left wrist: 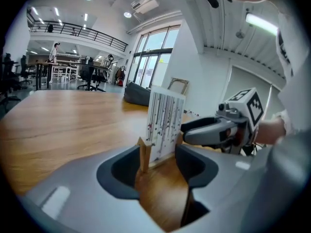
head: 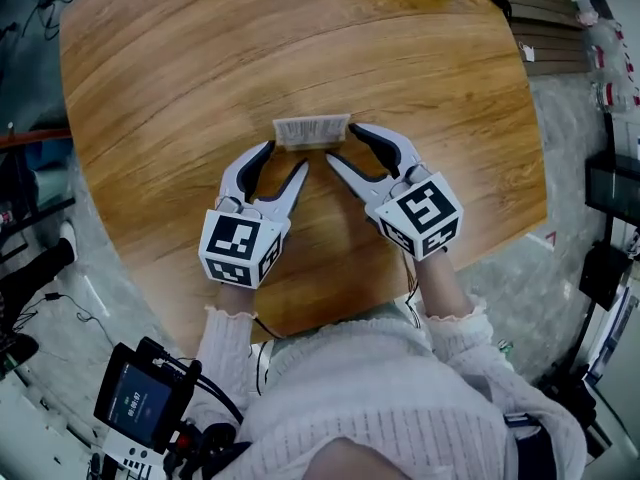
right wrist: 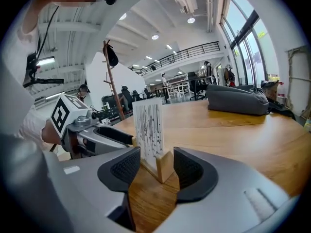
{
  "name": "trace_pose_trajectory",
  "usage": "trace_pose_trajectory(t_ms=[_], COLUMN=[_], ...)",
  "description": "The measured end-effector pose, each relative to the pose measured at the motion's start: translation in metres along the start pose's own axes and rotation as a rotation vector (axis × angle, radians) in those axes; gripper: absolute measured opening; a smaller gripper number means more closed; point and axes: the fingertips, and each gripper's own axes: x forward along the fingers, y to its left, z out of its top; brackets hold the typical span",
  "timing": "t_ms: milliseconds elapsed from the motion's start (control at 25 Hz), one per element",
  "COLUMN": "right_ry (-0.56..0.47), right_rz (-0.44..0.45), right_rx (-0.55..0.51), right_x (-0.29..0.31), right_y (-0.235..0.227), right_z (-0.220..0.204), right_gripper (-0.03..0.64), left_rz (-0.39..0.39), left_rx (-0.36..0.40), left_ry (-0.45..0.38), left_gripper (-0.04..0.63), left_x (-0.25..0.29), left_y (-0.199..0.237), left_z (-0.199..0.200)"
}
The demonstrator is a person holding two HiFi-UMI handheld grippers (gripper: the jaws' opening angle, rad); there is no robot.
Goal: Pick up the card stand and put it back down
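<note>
Jaws wide open on my left gripper (head: 285, 158) & right gripper (head: 343, 144), each straddling one end of card stand (head: 311, 131), upright on table (head: 200, 68), no grip.

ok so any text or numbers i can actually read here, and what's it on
Nothing reads clearly.
Card in the card stand: rows of print, too blurred to read.
Device screen: light digits, too small to read.
Marker cubes: black-and-white square patterns, no words.

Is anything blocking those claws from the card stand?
Nothing visible. The card stand sits on the table, one end between the open jaws of the left gripper, the other between those of the right gripper.
</note>
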Motion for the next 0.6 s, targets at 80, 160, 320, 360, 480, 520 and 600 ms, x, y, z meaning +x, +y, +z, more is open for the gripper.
trace_pose_trajectory(t_ms=[80,160,320,360,480,520,600], right_ry=[0.012,0.024,0.047,0.051,0.059,0.059,0.052], right_rz=[-0.002,0.004,0.02,0.025,0.033,0.032,0.027], right_rx=[0.0,0.0,-0.008,-0.01,-0.012,-0.013,-0.017], right_x=[0.011,0.018,0.032,0.036,0.041,0.038,0.026], right_y=[-0.002,-0.003,-0.01,-0.012,-0.01,-0.006,0.007], right_z=[-0.007,-0.012,-0.021,-0.022,-0.022,-0.021,-0.015], right_gripper=[0.21,0.218,0.221,0.219,0.219,0.219,0.219], left_rz=[0.005,0.01,0.004,-0.002,-0.015,-0.012,0.001], left_rx=[0.018,0.03,0.028,0.029,0.037,0.041,0.047], left_ry=[0.004,-0.002,-0.022,-0.022,-0.013,-0.014,-0.02], left_gripper=[0.226,0.235,0.238,0.237,0.236,0.236,0.236], left_x=[0.005,0.008,0.022,0.027,0.031,0.026,0.009], left_y=[0.008,0.013,0.019,0.021,0.02,0.017,0.009], left_z=[-0.004,-0.006,-0.005,-0.005,-0.007,-0.007,-0.002])
